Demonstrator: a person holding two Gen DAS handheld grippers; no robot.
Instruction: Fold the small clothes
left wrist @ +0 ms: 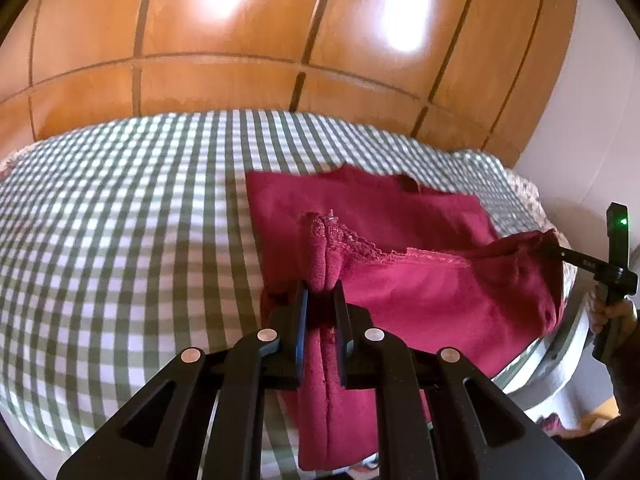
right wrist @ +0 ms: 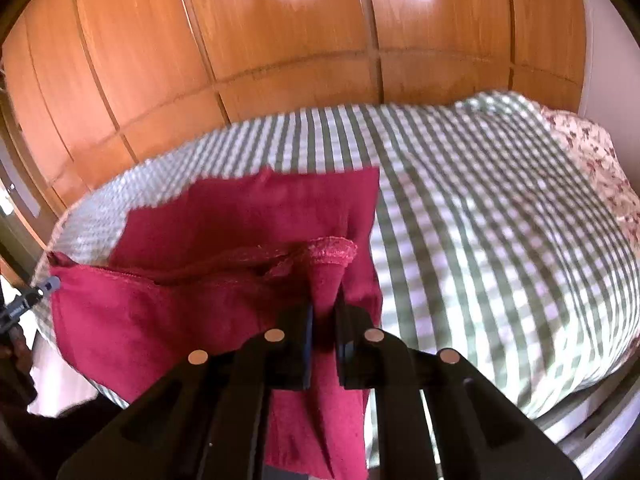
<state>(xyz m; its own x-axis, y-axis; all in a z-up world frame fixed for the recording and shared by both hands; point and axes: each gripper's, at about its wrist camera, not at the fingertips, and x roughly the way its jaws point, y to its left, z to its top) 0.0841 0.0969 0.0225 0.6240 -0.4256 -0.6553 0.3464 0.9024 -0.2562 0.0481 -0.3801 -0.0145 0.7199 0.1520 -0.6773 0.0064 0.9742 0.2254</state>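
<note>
A dark red knitted garment lies partly on the checked bed cover, its near hem lifted between both grippers. In the left wrist view my left gripper is shut on a bunched fold at the hem's left end. My right gripper shows at the right edge, pinching the hem's other end, with a hand on its handle. In the right wrist view my right gripper is shut on the stitched hem of the garment. The left gripper shows at the far left, at the cloth's corner.
A wooden wardrobe with glossy panels rises behind the bed. The green and white checked cover spreads wide to the garment's sides. A floral pillow or sheet lies at the bed's right end. A white wall stands to the right.
</note>
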